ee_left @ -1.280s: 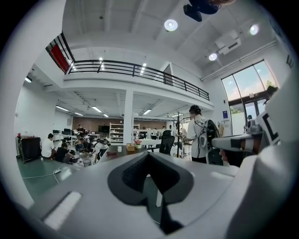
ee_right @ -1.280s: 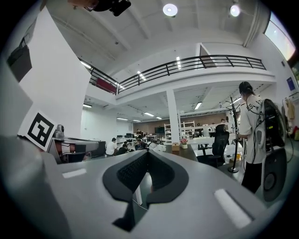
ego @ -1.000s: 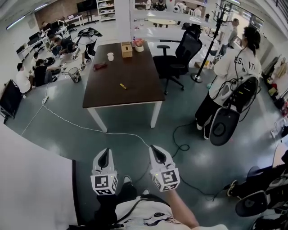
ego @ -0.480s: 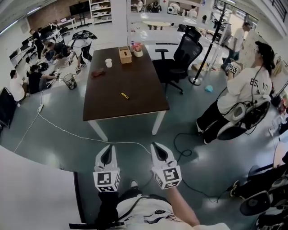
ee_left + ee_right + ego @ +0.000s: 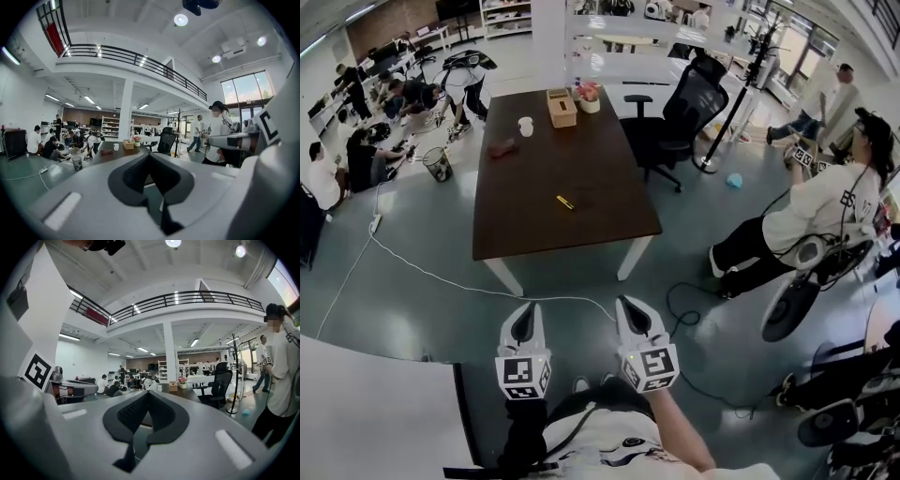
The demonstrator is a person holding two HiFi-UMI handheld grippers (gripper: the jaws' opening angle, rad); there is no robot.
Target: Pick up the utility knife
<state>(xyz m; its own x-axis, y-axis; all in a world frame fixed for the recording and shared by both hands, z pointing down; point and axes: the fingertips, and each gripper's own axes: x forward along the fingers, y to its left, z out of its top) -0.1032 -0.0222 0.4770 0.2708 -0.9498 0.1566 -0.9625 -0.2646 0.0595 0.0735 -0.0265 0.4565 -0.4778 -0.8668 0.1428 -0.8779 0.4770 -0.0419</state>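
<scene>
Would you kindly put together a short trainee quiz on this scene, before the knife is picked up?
1. True or false: the yellow utility knife lies on the dark table, far from both grippers.
2. Multiple choice: the left gripper and right gripper are A) both shut and empty, B) both wide open, C) both clamped on the knife.
3. Fill in: by the table's far right corner stands a black office ____.
Key: 1 true; 2 A; 3 chair.
</scene>
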